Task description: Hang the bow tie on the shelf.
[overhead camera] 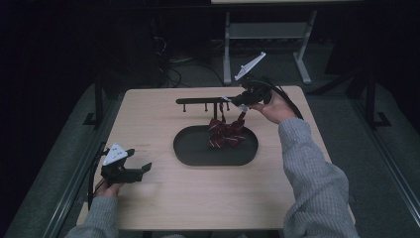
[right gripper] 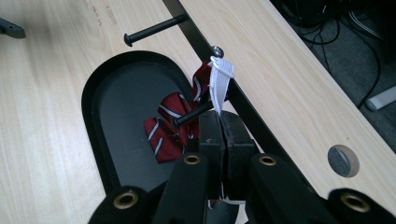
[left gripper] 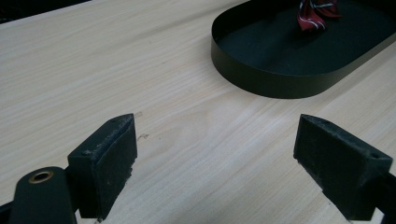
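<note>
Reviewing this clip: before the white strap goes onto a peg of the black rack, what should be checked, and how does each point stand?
1. Right gripper shut on white strap: ok.
2. Strap loop over a peg: cannot tell.
3. Red striped bow tie clear of the tray: not ok, it rests in it.
4. Left gripper open, clear of the rack: ok.
5. Rack standing on the table: ok.
</note>
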### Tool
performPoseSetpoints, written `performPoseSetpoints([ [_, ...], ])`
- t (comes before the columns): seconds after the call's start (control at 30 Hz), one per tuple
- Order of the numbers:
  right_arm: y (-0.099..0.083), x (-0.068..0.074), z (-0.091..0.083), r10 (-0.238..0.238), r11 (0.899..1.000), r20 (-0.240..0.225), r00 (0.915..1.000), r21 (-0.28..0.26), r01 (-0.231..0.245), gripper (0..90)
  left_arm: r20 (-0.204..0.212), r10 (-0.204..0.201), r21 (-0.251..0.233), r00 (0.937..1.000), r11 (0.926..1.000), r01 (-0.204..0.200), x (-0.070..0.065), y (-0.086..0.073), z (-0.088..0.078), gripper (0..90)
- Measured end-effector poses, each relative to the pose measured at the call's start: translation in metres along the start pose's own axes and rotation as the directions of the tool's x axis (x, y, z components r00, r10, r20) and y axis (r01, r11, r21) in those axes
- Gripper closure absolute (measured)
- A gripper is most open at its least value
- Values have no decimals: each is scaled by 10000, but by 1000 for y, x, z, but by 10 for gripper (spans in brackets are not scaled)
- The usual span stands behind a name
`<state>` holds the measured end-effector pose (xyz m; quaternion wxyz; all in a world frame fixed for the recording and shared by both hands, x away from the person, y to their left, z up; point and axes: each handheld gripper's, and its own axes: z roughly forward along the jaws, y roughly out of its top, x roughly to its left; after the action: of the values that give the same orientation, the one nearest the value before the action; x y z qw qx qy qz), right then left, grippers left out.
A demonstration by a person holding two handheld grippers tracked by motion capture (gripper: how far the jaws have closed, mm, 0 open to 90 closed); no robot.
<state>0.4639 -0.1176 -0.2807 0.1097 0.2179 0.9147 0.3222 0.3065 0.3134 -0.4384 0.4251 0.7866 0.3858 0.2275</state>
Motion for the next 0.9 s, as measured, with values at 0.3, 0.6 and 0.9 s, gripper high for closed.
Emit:
performPoseSetpoints([
  [0.3,-2,1,0,-23,10000,-37,10000,23,23,877,11,16,-19,10000,10000,-16,0,0,0,130],
  [0.6,-5,1,1,-114,9999,-221,9997,105,116,876,27,29,8,10000,10000,-29,0,0,0,130],
  [0.9,-10,0,0,-67,9999,-307,9995,153,71,876,53,22,48,10000,10000,-22,-1,0,1,130],
])
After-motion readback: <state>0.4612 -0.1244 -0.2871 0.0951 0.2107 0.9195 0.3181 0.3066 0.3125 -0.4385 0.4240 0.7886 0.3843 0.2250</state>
